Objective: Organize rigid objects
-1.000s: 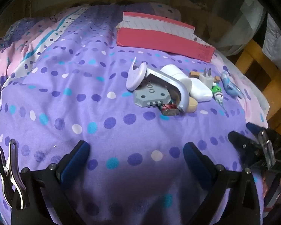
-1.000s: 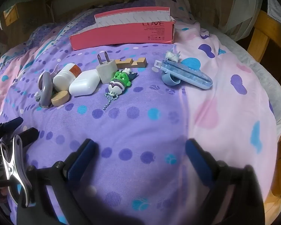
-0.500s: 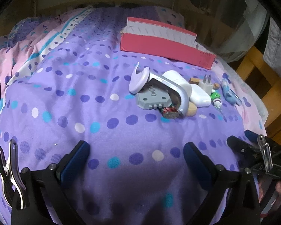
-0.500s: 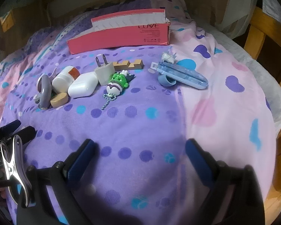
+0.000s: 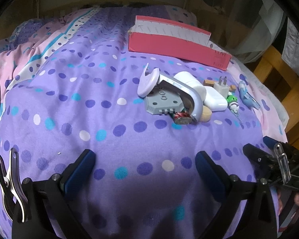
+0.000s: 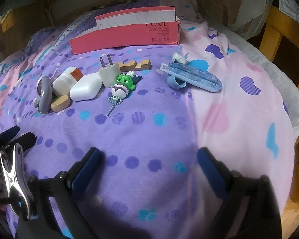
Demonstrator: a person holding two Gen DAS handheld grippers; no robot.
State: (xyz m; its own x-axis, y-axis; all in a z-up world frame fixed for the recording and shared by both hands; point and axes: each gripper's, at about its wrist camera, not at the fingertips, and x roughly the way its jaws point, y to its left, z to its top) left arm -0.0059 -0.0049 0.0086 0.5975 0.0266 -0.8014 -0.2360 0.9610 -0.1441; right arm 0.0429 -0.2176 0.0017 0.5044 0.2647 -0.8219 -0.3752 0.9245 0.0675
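Left wrist view
- Left gripper [image 5: 144,164]: we hold it low over the purple dotted bedspread [image 5: 73,119], jaws spread wide with nothing between them.
- Object cluster: at 1 o'clock from our fingers, well apart from them, lie a lilac hook [image 5: 148,80], a grey curved holder [image 5: 186,95] over a grey plate [image 5: 163,101], a white case [image 5: 215,98], a tan disc [image 5: 206,114] and a white plug adapter [image 5: 221,86].
- Pink box [image 5: 177,44]: at 12 o'clock, beyond the cluster, open-topped; we cannot see inside it.
- Right gripper: its black frame shows at 3 o'clock, near the edge of the view.

Right wrist view
- Right gripper [image 6: 148,164]: also low over the bedspread, jaws released and holding nothing.
- Near row: from 10 to 12 o'clock we see the holder [image 6: 44,93], a white jar [image 6: 66,80], the disc [image 6: 60,103], the case [image 6: 86,89], the adapter [image 6: 110,73], a wooden block [image 6: 135,64] and a green figure keychain [image 6: 123,85].
- Blue item [image 6: 193,77]: a translucent blue dispenser at 1 o'clock, with a small white piece [image 6: 179,56] just behind it.
- Box [image 6: 125,34]: at 12 o'clock, behind everything.

Progress
- Done: we judge 0 objects sorted; all visible pieces lie loose on the bedspread.
- Left: every piece still needs picking up and placing, probably into the box.
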